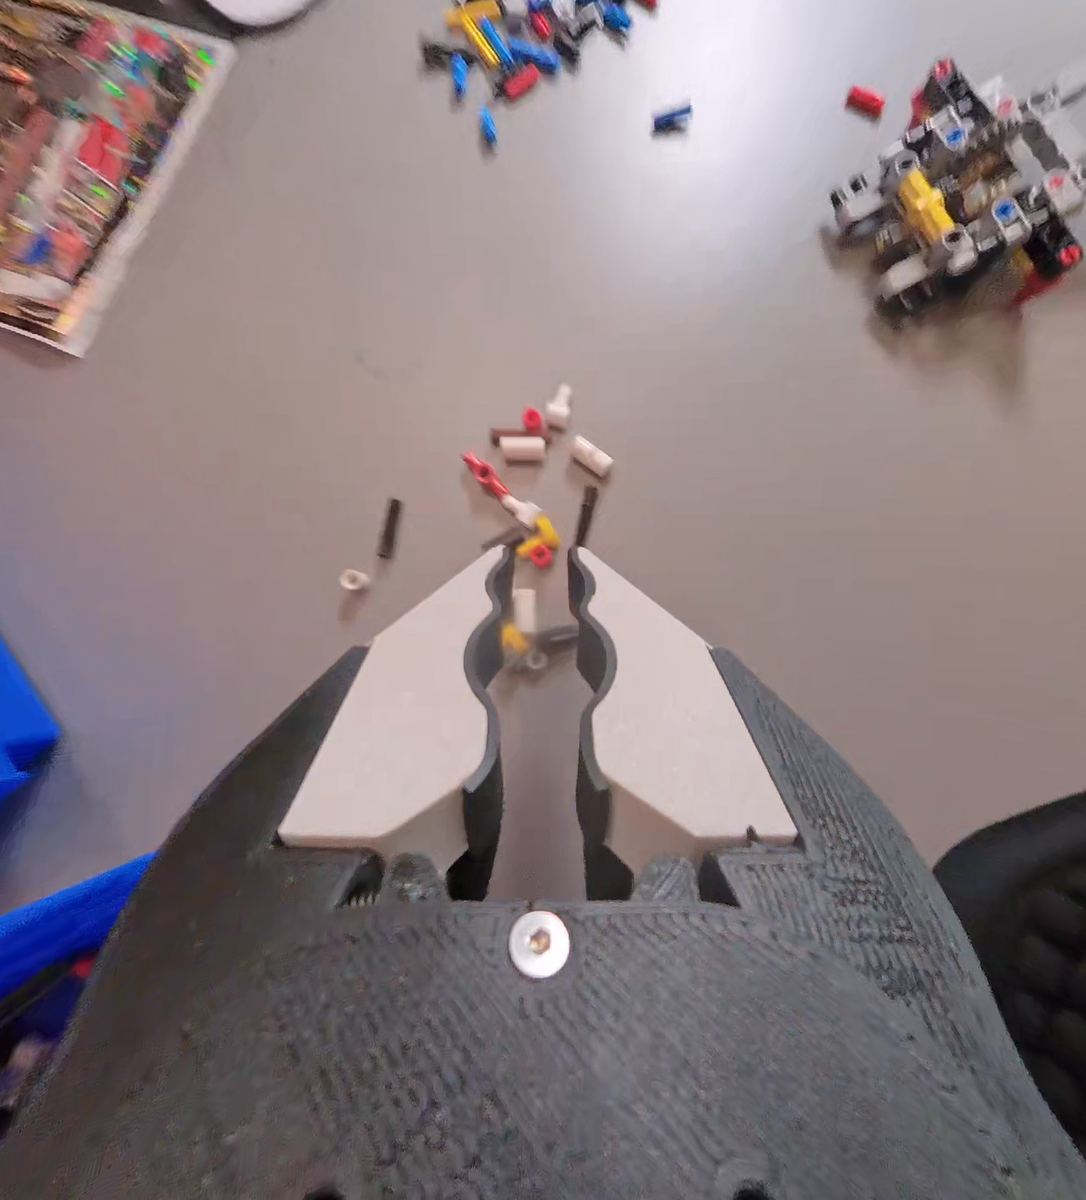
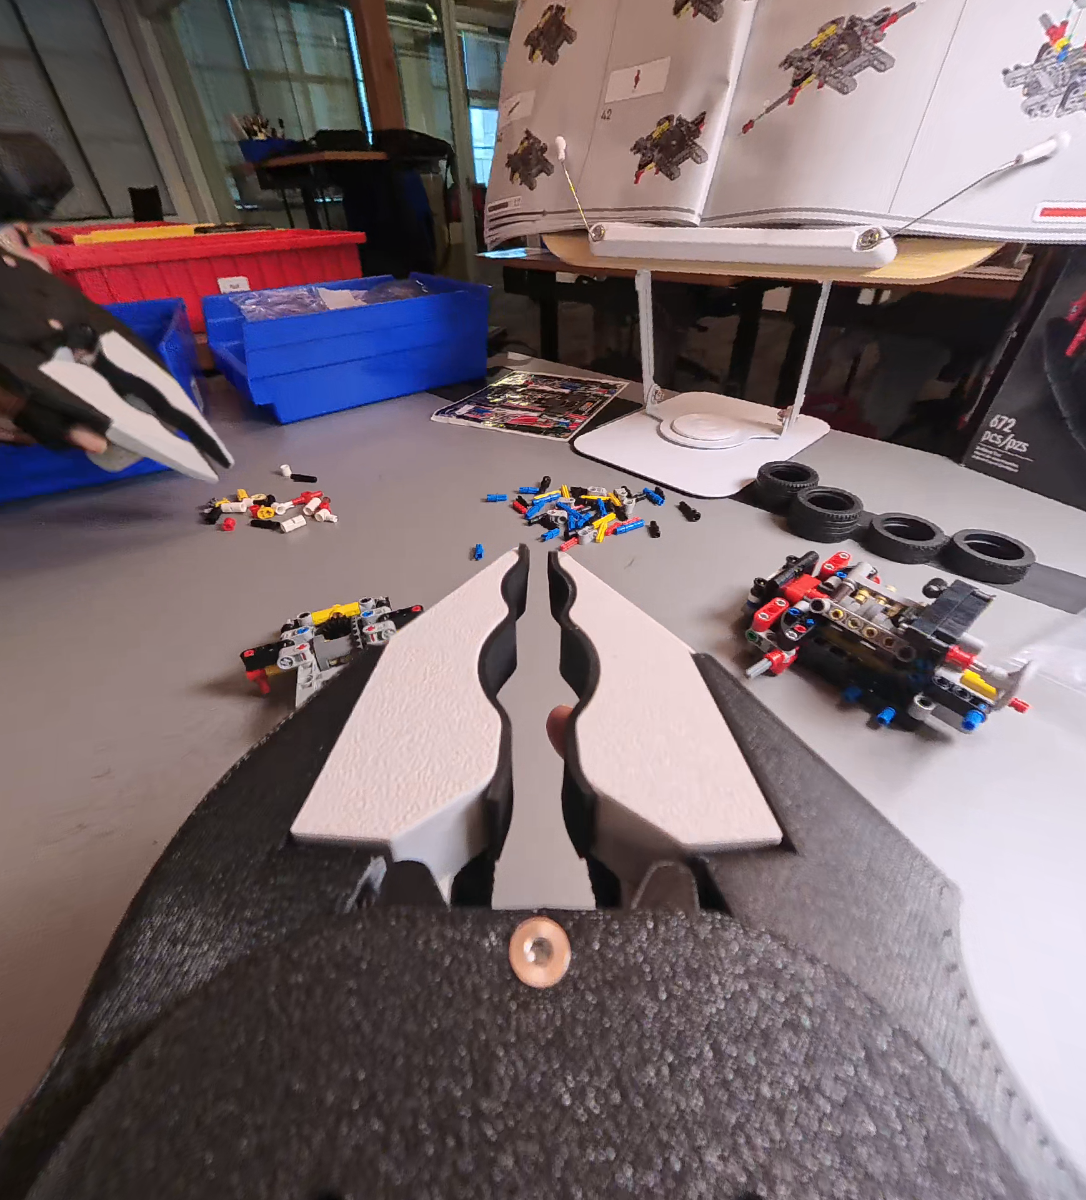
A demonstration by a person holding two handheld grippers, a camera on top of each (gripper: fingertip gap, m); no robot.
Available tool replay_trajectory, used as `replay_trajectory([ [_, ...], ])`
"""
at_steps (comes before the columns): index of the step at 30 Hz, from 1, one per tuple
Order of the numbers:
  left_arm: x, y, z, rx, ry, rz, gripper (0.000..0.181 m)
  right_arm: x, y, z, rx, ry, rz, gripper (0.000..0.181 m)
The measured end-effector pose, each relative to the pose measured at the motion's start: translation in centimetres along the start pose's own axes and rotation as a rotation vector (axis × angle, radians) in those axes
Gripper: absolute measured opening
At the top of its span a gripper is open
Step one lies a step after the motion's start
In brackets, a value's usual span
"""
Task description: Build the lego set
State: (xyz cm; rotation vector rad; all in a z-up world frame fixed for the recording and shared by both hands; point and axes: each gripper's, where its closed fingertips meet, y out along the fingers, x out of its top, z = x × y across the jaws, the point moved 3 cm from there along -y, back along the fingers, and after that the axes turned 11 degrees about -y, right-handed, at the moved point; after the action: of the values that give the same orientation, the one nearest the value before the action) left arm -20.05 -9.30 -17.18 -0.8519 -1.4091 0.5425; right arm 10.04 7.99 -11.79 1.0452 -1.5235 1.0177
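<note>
My left gripper (image 1: 538, 552) hovers over a small pile of white, red, yellow and black lego pieces (image 1: 537, 467) on the grey table. Its jaws stand a little apart with nothing held, and loose pieces show on the table between them. It also shows in the right wrist view (image 2: 222, 464), above the same pile (image 2: 271, 510). My right gripper (image 2: 538, 552) is low over the table, jaws almost together, empty. A small grey-yellow assembly (image 2: 332, 633) (image 1: 962, 195) lies just left of it. A larger chassis assembly (image 2: 878, 643) lies to its right.
A pile of blue, yellow and black pins (image 2: 582, 510) (image 1: 514, 45) lies ahead. The open instruction booklet (image 2: 787, 110) stands on a white stand. Several tyres (image 2: 904, 536), blue bins (image 2: 345, 344), a red bin (image 2: 203, 260), a sticker sheet (image 2: 530, 402) and the set's box (image 2: 1060, 389) ring the table. The tips of one gripper are about 35 centimeters away from the tips of the other. The small grey-yellow assembly (image 1: 962, 195) lies around 15 centimeters away from my right fingertips.
</note>
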Motion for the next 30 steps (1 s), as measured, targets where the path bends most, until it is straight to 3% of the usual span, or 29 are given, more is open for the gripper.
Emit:
replay_trajectory([
  [3, -1.3, 1.0, -1.0, -0.027, -0.004, 0.03, 0.014, -0.6, 0.1, 0.2, 0.012, 0.001, 0.014, 0.004],
  [15, -1.9, 2.7, -2.1, -0.041, 0.022, 0.053, 0.006, -1.0, 0.2, 0.7, 0.021, -0.018, 0.03, 0.004],
  [17, -0.3, 2.3, -4.2, -0.173, -0.006, -0.048, 0.006, -0.5, 0.2, 1.4, 0.05, -0.049, 0.001, 0.005],
  [20, 3.7, 0.7, -9.7, -0.538, -0.139, -0.252, 0.006, 1.1, 0.0, 4.8, 0.189, -0.175, -0.1, 0.008],
  [22, 5.7, 0.1, -12.9, -0.759, -0.225, -0.316, 0.005, 2.0, -0.3, 7.7, 0.277, -0.299, -0.164, 0.013],
  [26, 7.8, 0.2, -17.9, -1.112, -0.397, -0.298, 0.005, 2.4, -0.4, 11.5, 0.357, -0.456, -0.19, 0.022],
  [30, 8.5, 1.0, -20.6, -1.268, -0.503, -0.24, 0.005, 2.6, -0.6, 13.0, 0.37, -0.507, -0.199, 0.022],
])
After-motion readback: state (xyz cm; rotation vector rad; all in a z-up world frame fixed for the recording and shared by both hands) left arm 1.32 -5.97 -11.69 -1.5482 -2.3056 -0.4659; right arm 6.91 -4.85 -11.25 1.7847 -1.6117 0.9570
